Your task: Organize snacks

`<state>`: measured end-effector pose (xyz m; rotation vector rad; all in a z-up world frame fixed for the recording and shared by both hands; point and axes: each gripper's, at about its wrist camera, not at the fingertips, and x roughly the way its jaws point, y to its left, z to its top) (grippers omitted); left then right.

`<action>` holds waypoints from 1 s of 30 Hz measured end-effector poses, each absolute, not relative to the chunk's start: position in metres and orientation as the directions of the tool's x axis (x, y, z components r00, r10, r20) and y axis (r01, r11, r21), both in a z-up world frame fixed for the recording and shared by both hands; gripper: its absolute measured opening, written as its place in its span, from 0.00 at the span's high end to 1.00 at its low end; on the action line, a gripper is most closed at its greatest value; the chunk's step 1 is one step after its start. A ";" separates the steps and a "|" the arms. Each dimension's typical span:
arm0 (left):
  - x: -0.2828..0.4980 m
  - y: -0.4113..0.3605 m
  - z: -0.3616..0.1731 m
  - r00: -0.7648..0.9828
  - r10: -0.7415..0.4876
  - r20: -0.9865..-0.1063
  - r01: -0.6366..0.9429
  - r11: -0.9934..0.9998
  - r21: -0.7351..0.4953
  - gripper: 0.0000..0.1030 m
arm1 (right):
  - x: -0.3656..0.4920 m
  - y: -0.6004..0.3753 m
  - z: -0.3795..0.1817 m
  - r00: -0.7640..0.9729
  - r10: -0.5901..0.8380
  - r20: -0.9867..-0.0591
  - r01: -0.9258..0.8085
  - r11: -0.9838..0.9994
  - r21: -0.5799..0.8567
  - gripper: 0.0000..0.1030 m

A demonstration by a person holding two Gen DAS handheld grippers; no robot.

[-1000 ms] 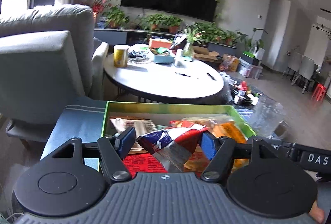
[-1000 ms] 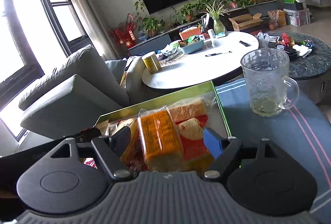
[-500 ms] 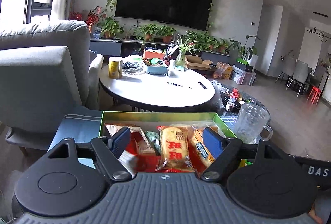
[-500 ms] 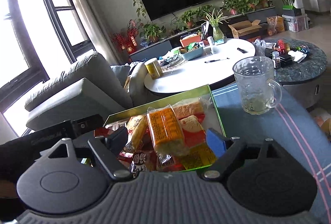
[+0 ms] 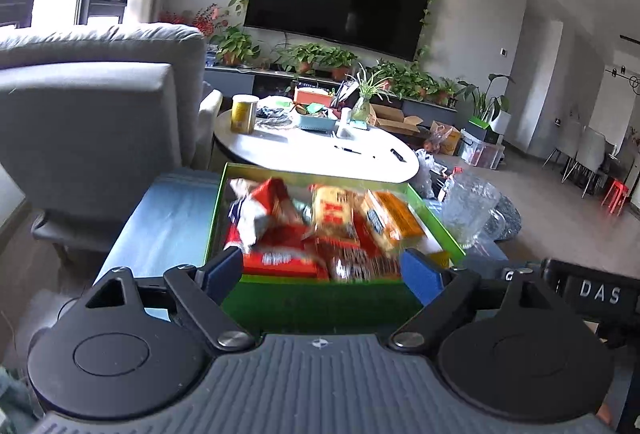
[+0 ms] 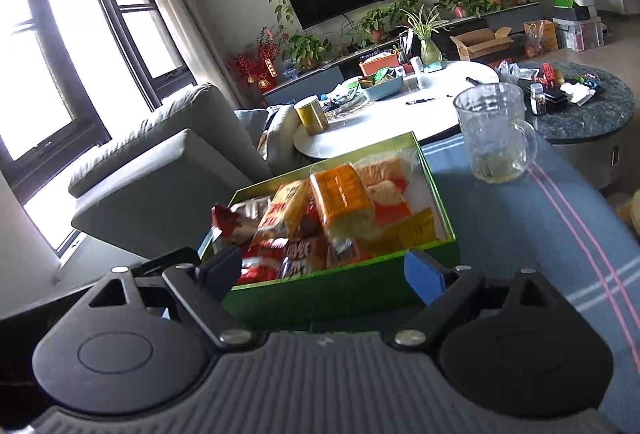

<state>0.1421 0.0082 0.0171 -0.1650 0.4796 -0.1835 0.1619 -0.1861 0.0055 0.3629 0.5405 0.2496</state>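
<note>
A green box (image 5: pixel 320 300) (image 6: pixel 348 286) stands on the blue striped cloth and holds several snack packets: red ones (image 5: pixel 276 258), an orange one (image 5: pixel 394 220) (image 6: pixel 340 197) and a red-and-white one (image 5: pixel 256 209). My left gripper (image 5: pixel 322 272) is open and empty, just in front of the box's near wall. My right gripper (image 6: pixel 324 274) is open and empty, also at the near wall, seen from the right.
A glass mug (image 6: pixel 494 135) (image 5: pixel 468 209) stands on the cloth right of the box. A grey armchair (image 5: pixel 88 105) is at the left. Behind is a white round table (image 5: pixel 316 153) with a yellow can (image 5: pixel 243 113) and clutter, and a dark round table (image 6: pixel 580 113).
Both grippers have pulled back from over the box to its near wall. The left gripper let go of the red-and-white packet, which now lies in the box.
</note>
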 end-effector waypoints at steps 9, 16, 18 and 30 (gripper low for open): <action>0.090 0.008 0.011 0.877 -0.143 -0.460 0.078 0.985 -0.157 0.17 | 0.115 -0.176 0.010 0.839 0.309 -0.449 -0.150 0.922 0.356 0.22; 0.054 0.007 0.018 0.892 -0.080 -0.445 0.035 0.993 -0.109 0.17 | 0.079 -0.164 0.017 0.848 0.328 -0.416 -0.199 0.925 0.324 0.22; 0.045 0.007 0.020 0.899 -0.064 -0.434 0.018 0.994 -0.108 0.17 | 0.071 -0.163 0.020 0.852 0.334 -0.404 -0.210 0.924 0.321 0.22; 0.023 0.000 0.019 0.892 -0.021 -0.451 -0.021 0.996 -0.088 0.17 | 0.044 -0.165 0.026 0.867 0.338 -0.365 -0.232 0.924 0.304 0.22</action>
